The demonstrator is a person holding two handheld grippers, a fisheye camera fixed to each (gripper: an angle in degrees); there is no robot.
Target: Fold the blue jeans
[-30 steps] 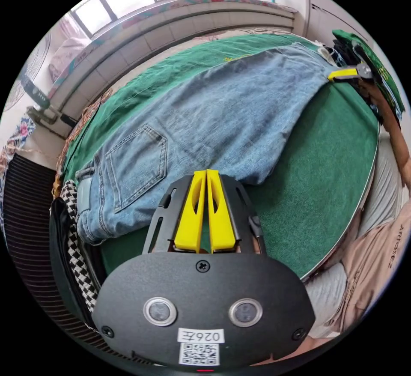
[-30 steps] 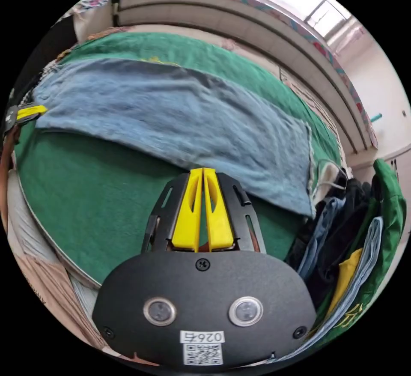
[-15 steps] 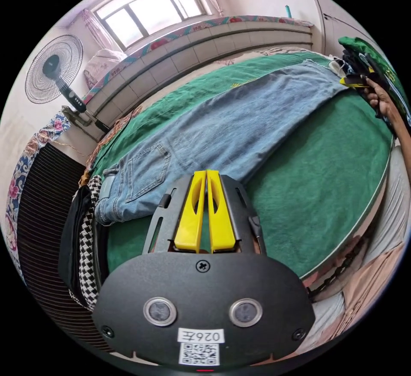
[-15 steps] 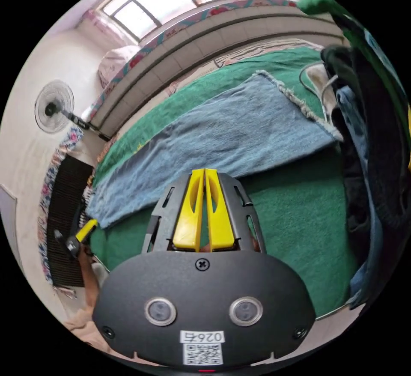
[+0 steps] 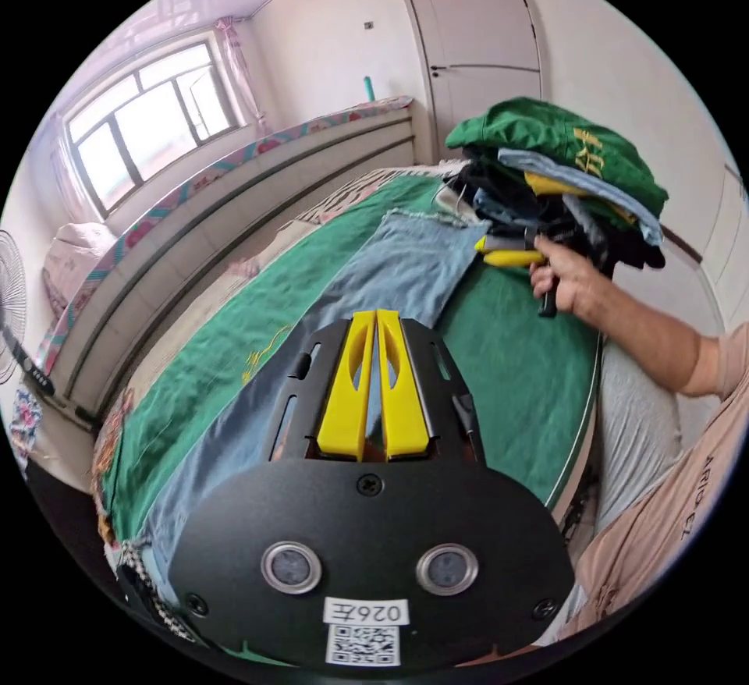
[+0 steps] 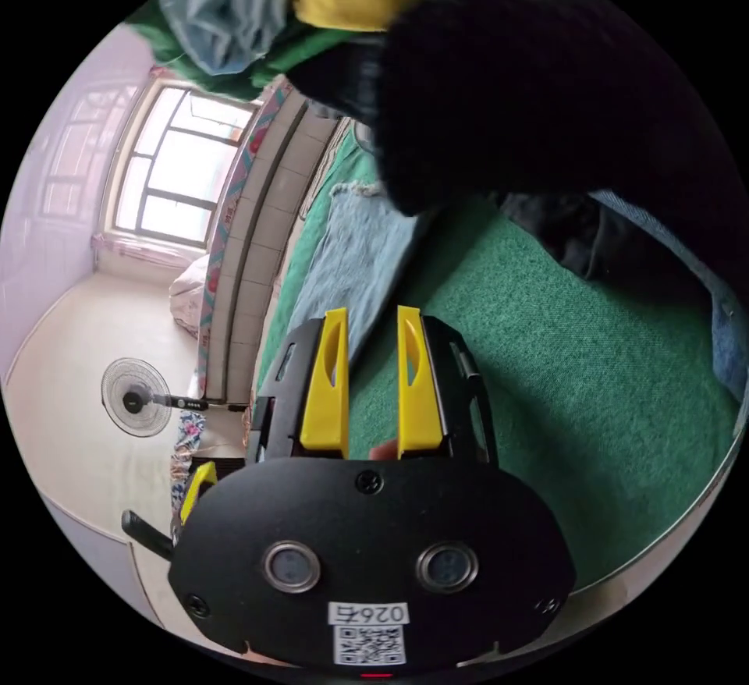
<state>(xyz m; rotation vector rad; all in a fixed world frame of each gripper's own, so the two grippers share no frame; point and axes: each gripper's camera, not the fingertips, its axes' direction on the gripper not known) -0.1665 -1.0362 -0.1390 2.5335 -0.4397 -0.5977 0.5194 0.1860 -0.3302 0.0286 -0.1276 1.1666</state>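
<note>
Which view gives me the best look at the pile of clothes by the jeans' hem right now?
The left gripper view: the clothes pile shows whole, stacked at the table's far end beside the jeans, with the right gripper next to it. In the right gripper view the pile looms close, dark and cropped.

My left gripper (image 5: 377, 316) has its jaws pressed together, gripping nothing. My right gripper (image 6: 371, 314) is spread apart, held in my hand (image 5: 568, 282), forearm extended.
</note>
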